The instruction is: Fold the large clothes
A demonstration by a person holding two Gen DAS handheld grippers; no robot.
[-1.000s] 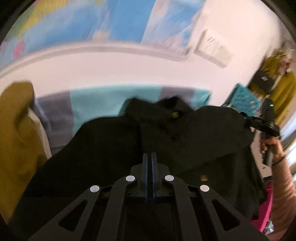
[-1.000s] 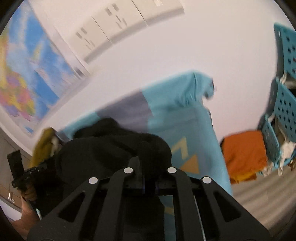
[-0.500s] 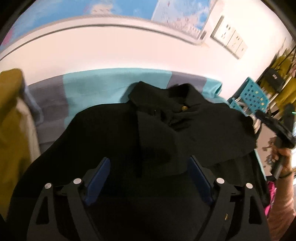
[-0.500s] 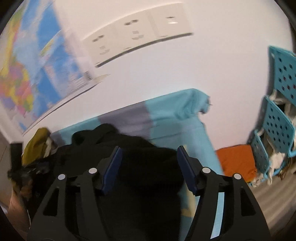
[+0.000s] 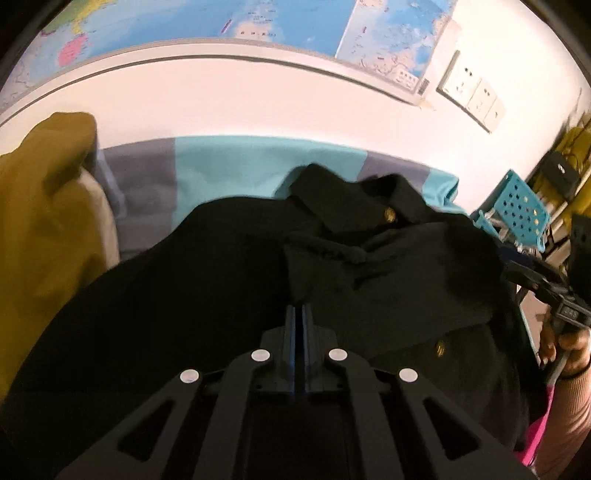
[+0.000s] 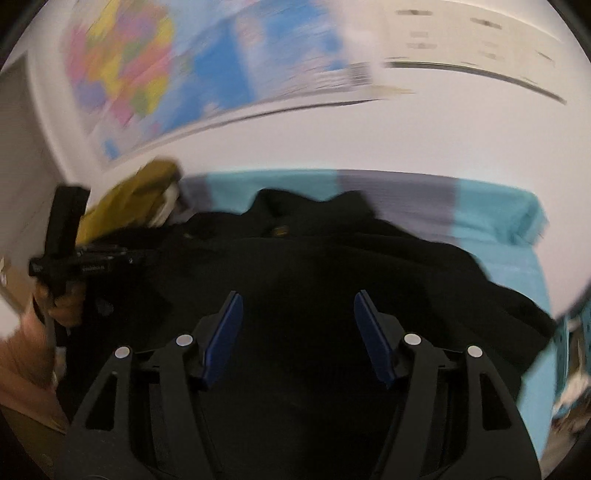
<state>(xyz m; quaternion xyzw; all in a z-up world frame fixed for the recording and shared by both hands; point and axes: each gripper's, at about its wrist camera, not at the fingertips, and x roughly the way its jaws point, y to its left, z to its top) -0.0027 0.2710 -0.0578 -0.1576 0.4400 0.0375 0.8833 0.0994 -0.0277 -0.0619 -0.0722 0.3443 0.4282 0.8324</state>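
Observation:
A large black coat (image 5: 229,280) with gold buttons lies spread on a teal and grey sheet (image 5: 229,166), collar toward the wall. One side is folded over its middle. My left gripper (image 5: 298,308) is shut, with its tips sunk in the black cloth at the lower edge of that folded flap. In the right wrist view the coat (image 6: 332,266) fills the middle. My right gripper (image 6: 297,295) hangs open just above the coat, with nothing between its blue pads (image 6: 225,339). Each view shows the other gripper at the side, held by a hand (image 5: 565,343).
A mustard garment (image 5: 44,229) is heaped at the sheet's left end. A blue perforated basket (image 5: 517,206) stands to the right. The white wall behind carries a map (image 5: 221,22) and sockets (image 5: 469,88). Pink cloth (image 5: 535,443) shows at the lower right.
My left gripper opened wide, then shut again lower on the coat. My right gripper let go of the black cloth, opened and swung across the coat.

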